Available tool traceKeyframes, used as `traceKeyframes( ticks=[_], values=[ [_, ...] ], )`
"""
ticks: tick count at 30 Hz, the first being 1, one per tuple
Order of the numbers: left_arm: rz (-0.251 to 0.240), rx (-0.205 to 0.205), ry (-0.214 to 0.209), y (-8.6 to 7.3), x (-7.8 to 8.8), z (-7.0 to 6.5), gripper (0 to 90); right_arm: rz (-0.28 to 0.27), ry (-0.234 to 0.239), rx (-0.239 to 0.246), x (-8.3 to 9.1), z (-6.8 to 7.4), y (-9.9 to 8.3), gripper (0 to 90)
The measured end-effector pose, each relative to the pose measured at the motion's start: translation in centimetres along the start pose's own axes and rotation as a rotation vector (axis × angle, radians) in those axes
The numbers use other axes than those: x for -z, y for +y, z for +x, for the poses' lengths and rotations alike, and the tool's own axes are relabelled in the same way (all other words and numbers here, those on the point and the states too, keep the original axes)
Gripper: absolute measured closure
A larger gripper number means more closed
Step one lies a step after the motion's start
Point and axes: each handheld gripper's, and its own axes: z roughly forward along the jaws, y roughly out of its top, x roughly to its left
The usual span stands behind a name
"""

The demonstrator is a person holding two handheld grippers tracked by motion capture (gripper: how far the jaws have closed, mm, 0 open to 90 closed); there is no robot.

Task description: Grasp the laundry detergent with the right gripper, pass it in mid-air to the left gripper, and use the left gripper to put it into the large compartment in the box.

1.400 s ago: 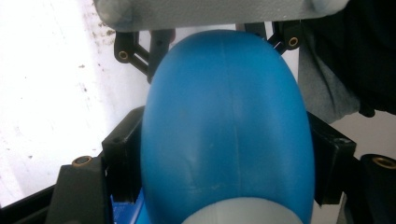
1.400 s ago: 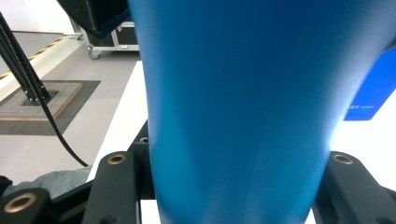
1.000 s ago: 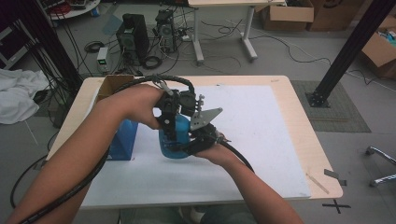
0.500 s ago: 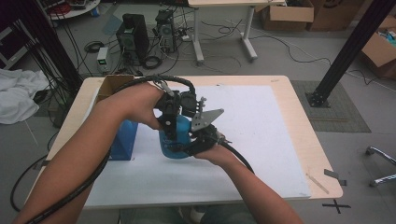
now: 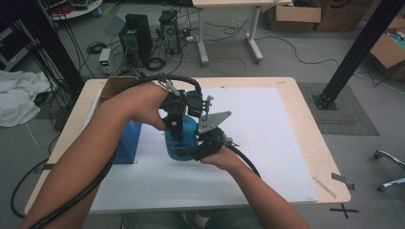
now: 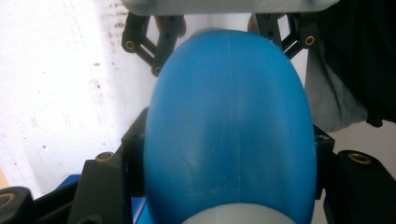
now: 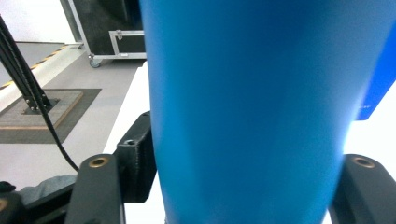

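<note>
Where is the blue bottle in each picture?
High view: blue bottle mid-table, between both grippers.
Left gripper view: centre, seen from above, jaws at both sides.
Right gripper view: its side spans the middle.
Shared landmark: white table cover.

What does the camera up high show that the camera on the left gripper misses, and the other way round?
High view: the person's forearms, a blue box beside the work, the wooden table edge and computers on the floor beyond.
Left gripper view: a close look at the blue bottle, its moulded seam and the white part at its near end, with the left gripper shut on its sides.
Both: the blue bottle and the white sheet under it.
</note>
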Motion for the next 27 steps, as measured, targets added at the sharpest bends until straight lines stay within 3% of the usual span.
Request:
traceKeyframes(
  ticks=[8, 14, 18, 20, 21, 22, 25, 26, 27],
  values=[
    [-0.002, 0.018, -0.017, -0.4, 0.4, 0.1, 39.6, -0.019, -0.001, -0.002, 0.3, -0.1, 0.0, 28.9],
    [0.008, 0.052, -0.039, -1.3, 0.9, 0.2, 39.5, -0.016, 0.001, -0.017, 1.8, -0.2, 0.1, 19.7],
    [0.003, 0.116, -0.050, -2.5, 1.8, 0.6, 39.5, 0.026, -0.009, -0.010, 3.4, -0.4, 0.3, 16.6],
    [0.000, 0.127, -0.052, -2.8, 2.0, 0.8, 39.5, 0.033, -0.011, -0.014, 3.7, -0.4, 0.4, 15.6],
    [0.000, 0.139, -0.056, -3.0, 2.1, 0.9, 39.5, 0.064, -0.010, -0.024, 4.3, -0.7, 0.5, 14.4],
    [0.001, 0.178, -0.068, -3.5, 2.4, 1.4, 39.4, 0.075, -0.014, -0.023, 4.7, -0.8, 0.5, 14.5],
    [0.004, 0.215, -0.075, -4.0, 2.8, 1.8, 39.4, 0.107, -0.020, -0.038, 5.4, -1.0, 0.6, 14.5],
    [0.005, 0.258, -0.079, -4.5, 3.1, 2.2, 39.4, 0.124, -0.023, -0.045, 6.0, -1.1, 0.8, 14.0],
    [0.005, 0.258, -0.079, -4.5, 3.1, 2.2, 39.4, 0.124, -0.023, -0.045, 6.0, -1.1, 0.8, 14.0]
  ],
)
